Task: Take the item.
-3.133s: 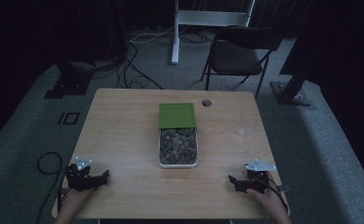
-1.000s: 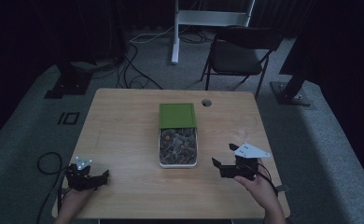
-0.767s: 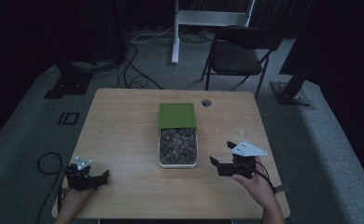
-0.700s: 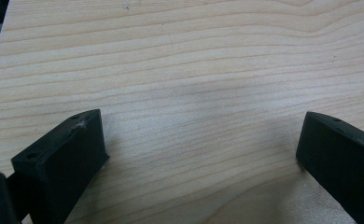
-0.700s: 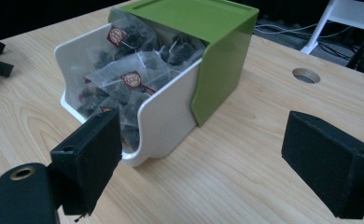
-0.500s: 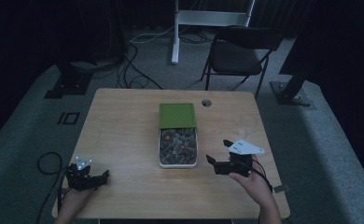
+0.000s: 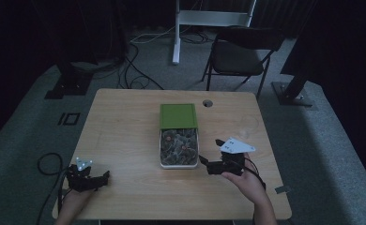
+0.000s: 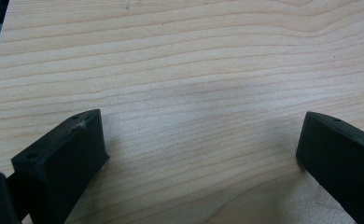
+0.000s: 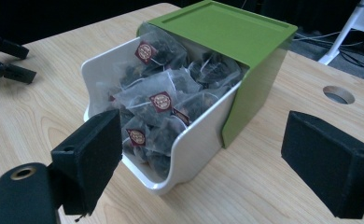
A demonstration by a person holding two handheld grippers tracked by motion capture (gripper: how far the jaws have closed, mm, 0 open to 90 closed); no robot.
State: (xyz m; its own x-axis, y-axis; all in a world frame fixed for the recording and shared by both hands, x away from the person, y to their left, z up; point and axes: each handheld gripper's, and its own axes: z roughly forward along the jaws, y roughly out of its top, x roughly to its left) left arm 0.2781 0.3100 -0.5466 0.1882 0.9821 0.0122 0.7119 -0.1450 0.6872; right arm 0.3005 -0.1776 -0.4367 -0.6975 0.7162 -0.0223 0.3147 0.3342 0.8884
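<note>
A white box (image 7: 162, 154) full of clear tea bags (image 7: 177, 146) sits mid-table, its far half covered by a green lid (image 7: 178, 116). My right gripper (image 7: 210, 154) is held by a hand just right of the box's near end, open, with nothing between its jaws. In the right gripper view the white box (image 9: 189, 144), the tea bags (image 9: 161, 100) and the green lid (image 9: 227, 28) lie close ahead of the right gripper (image 9: 208, 163). My left gripper (image 7: 89, 177) rests open at the table's front left corner. The left gripper (image 8: 199, 154) faces bare wood.
The wooden table (image 7: 125, 126) has a round cable hole (image 7: 208, 103) behind the box, also seen as the cable hole (image 9: 339, 94). A folding chair (image 7: 242, 51), stand legs and floor cables lie beyond the far edge. The left gripper (image 9: 5, 58) shows far off.
My right gripper has lifted from the front right of the table and moved left and forward, up to the box's near right side. The left gripper has stayed put.
</note>
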